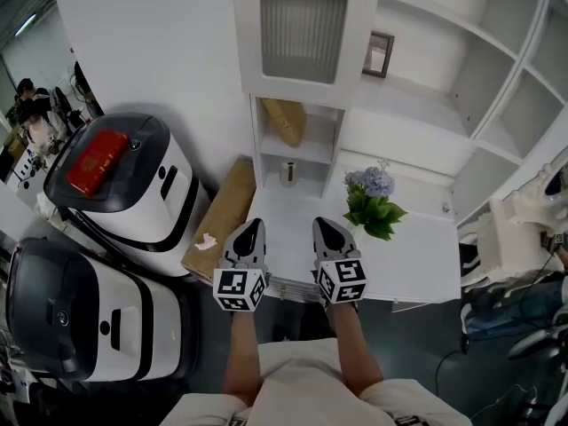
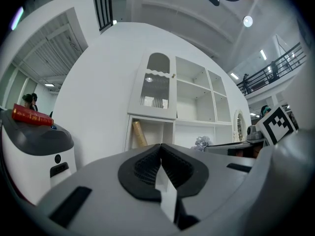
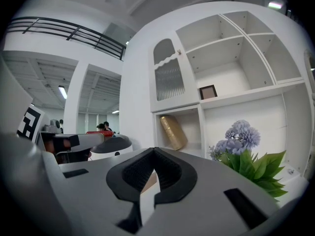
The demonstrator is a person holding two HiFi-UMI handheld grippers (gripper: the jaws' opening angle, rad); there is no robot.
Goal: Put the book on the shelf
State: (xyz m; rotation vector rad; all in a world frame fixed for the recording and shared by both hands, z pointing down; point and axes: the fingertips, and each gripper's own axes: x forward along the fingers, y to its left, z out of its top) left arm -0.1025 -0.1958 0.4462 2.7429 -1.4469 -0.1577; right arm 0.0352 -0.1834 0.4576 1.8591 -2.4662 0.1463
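A red book (image 1: 96, 160) lies flat on top of a white and black machine (image 1: 151, 202) at the left, far from both grippers; it also shows in the left gripper view as the red book (image 2: 32, 116). The white shelf unit (image 1: 426, 51) stands ahead with open compartments. My left gripper (image 1: 252, 226) and right gripper (image 1: 325, 225) hover side by side over the front edge of the white counter (image 1: 426, 264). Both point level at the shelves. Each is shut with nothing between its jaws, as seen for the left gripper (image 2: 161, 149) and the right gripper (image 3: 154, 154).
A gold cylinder (image 1: 286, 121) leans in a low cubby above a small metal cup (image 1: 288, 174). Blue flowers with green leaves (image 1: 371, 198) stand on the counter just right of my right gripper. A cardboard box (image 1: 222, 216) leans beside the unit. A second machine (image 1: 80, 309) sits lower left. A framed picture (image 1: 380, 53) rests on a shelf.
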